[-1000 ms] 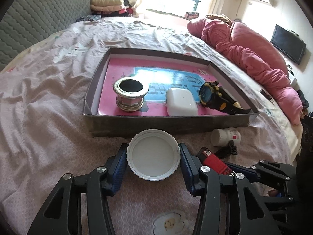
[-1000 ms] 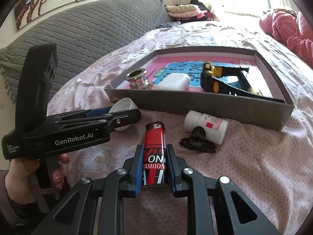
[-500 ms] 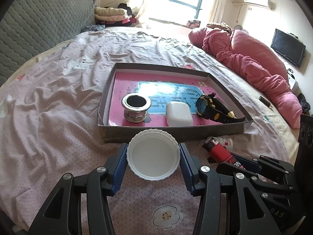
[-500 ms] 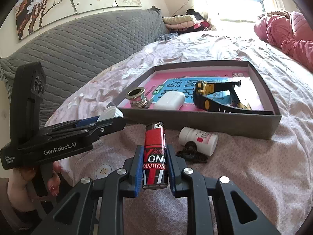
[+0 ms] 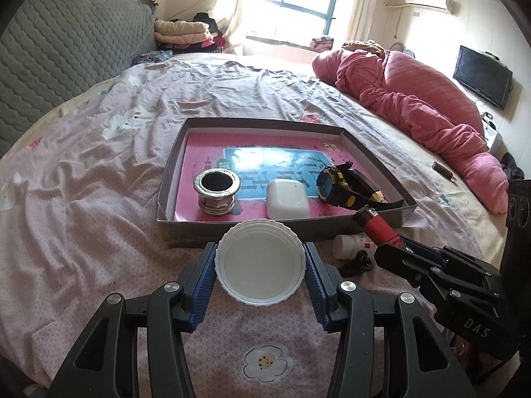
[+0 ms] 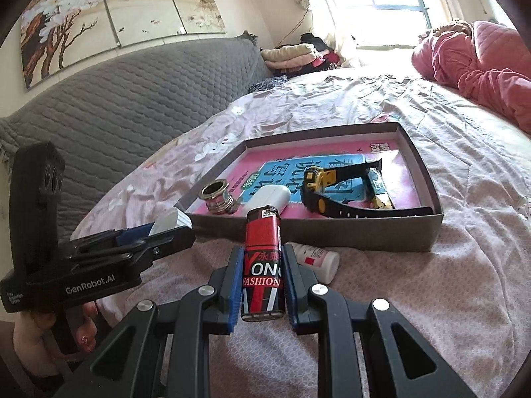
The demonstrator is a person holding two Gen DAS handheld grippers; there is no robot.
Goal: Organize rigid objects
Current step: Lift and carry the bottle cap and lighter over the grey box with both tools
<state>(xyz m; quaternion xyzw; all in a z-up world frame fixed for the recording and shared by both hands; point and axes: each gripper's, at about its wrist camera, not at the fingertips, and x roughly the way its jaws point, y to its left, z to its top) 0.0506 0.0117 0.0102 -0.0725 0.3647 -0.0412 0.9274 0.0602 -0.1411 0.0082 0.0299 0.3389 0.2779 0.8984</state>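
My left gripper (image 5: 259,265) is shut on a white ribbed lid (image 5: 259,262), held above the bedsheet just short of the grey box tray (image 5: 172,229). My right gripper (image 6: 262,285) is shut on a red and black lighter (image 6: 264,265), also raised in front of the tray (image 6: 332,235). Inside the tray lie a metal ring fitting (image 5: 216,192), a white case (image 5: 287,199) and a black and yellow watch (image 5: 345,185). A small white bottle (image 5: 351,247) and a black clip (image 5: 356,265) rest on the sheet by the tray's near wall.
A pink quilt (image 5: 415,99) is heaped at the far right of the bed. A grey padded headboard (image 6: 116,99) runs along the left, with folded clothes (image 5: 186,33) beyond. A hand (image 6: 30,331) holds the left gripper's handle. A small dark object (image 5: 444,169) lies right of the tray.
Both grippers have risen from the sheet with their objects still clamped. The tray now looks farther off and lower in both views, and the lighter has tipped up in front of the tray wall.
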